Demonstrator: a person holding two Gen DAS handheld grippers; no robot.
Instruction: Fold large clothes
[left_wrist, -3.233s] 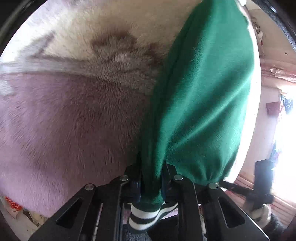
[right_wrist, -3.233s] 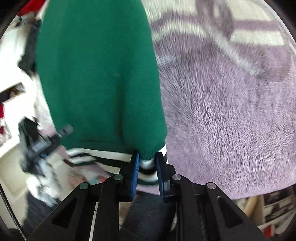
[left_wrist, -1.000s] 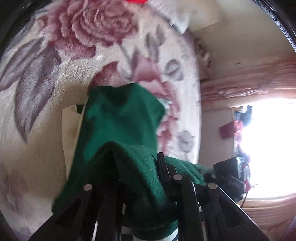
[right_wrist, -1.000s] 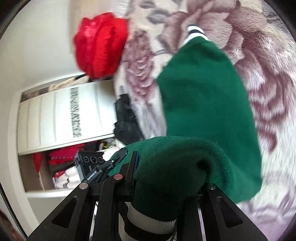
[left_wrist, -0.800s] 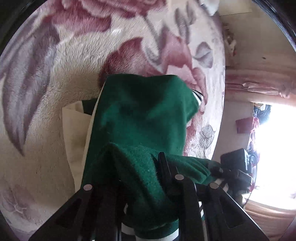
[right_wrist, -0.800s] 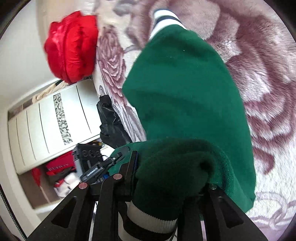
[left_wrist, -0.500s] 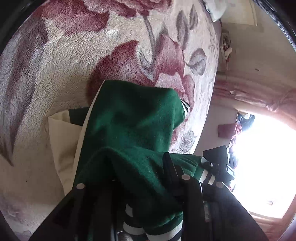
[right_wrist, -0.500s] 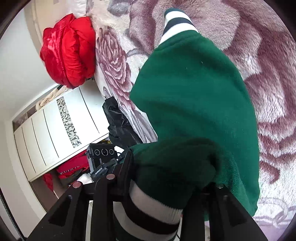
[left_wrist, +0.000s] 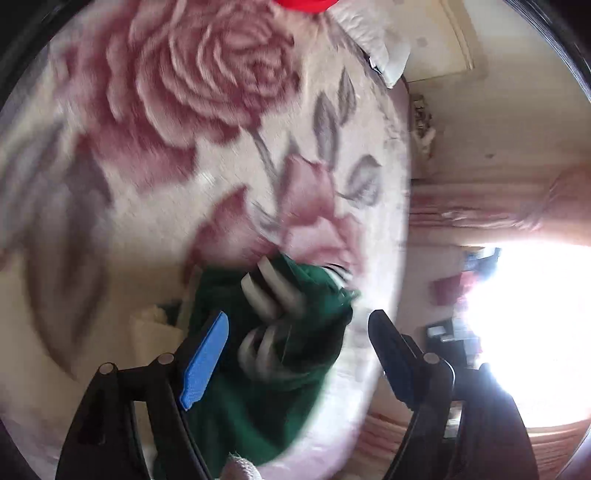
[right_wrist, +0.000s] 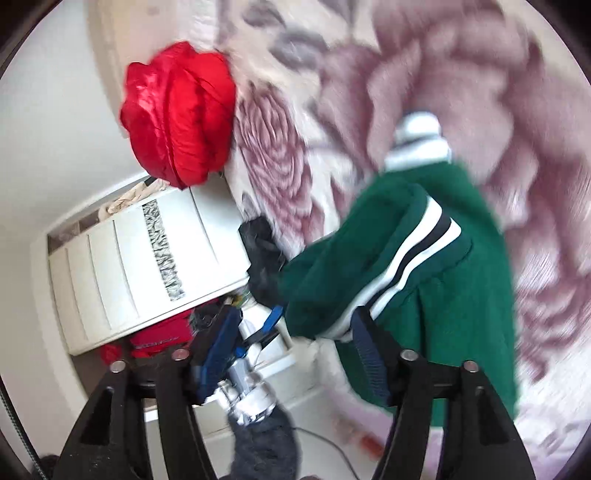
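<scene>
A green sweater (left_wrist: 258, 406) with white and black striped cuffs (left_wrist: 269, 291) lies bunched on the rose-patterned blanket (left_wrist: 177, 122). My left gripper (left_wrist: 297, 321) hovers over it. Its jaws are opening wide, and the cloth sits below and between them, untouched by the blue pad (left_wrist: 205, 358). In the right wrist view the sweater (right_wrist: 461, 295) is folded over, with its striped hem (right_wrist: 406, 258) on top. My right gripper (right_wrist: 295, 317) is also opening. Its right finger (right_wrist: 365, 354) stands close to the sweater's edge, and the pads press on nothing.
A red puffy jacket (right_wrist: 177, 110) sits at the blanket's far edge by a white cabinet (right_wrist: 140, 266). A black item (right_wrist: 262, 254) lies between the cabinet and the bed. A white pillow (left_wrist: 373, 40) and a bright window (left_wrist: 517, 332) show in the left wrist view.
Both grippers were shut on folds of the green sweater and now stand wide apart. The sweater has dropped free onto the blanket, and both hands have drawn back from it.
</scene>
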